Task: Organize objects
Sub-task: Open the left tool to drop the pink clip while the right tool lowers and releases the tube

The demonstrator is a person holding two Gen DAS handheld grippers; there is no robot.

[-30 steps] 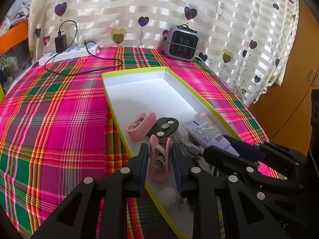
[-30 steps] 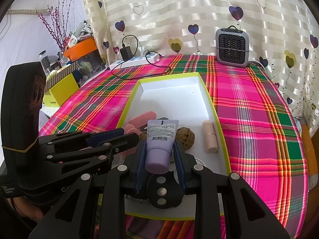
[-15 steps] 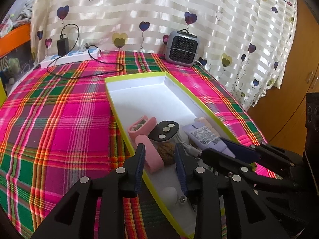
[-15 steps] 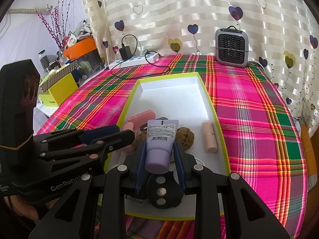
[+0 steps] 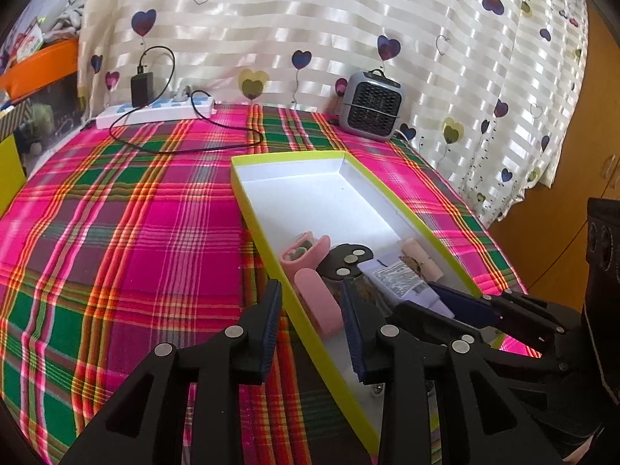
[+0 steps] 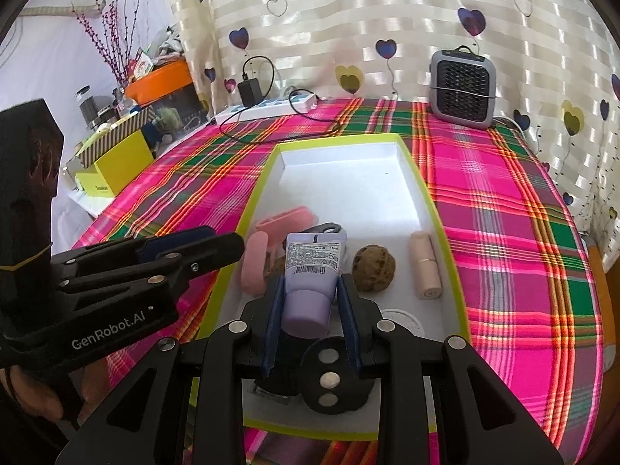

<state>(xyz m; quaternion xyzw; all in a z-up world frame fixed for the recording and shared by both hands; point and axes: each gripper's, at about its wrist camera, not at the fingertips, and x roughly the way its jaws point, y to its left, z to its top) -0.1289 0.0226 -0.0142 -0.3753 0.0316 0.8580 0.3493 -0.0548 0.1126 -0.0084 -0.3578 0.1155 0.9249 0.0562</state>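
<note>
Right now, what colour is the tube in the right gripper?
Pale purple tube, white printed label with barcode; clearest in the right wrist view.

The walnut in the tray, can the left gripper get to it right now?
Probably not directly: the right gripper, shut on the purple tube, lies between the left gripper and the walnut.

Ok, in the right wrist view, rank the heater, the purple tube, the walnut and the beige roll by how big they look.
1. Purple tube, though nearest the camera, which inflates it
2. Heater, close behind despite being farthest back
3. Beige roll and walnut: too alike to rank
</note>
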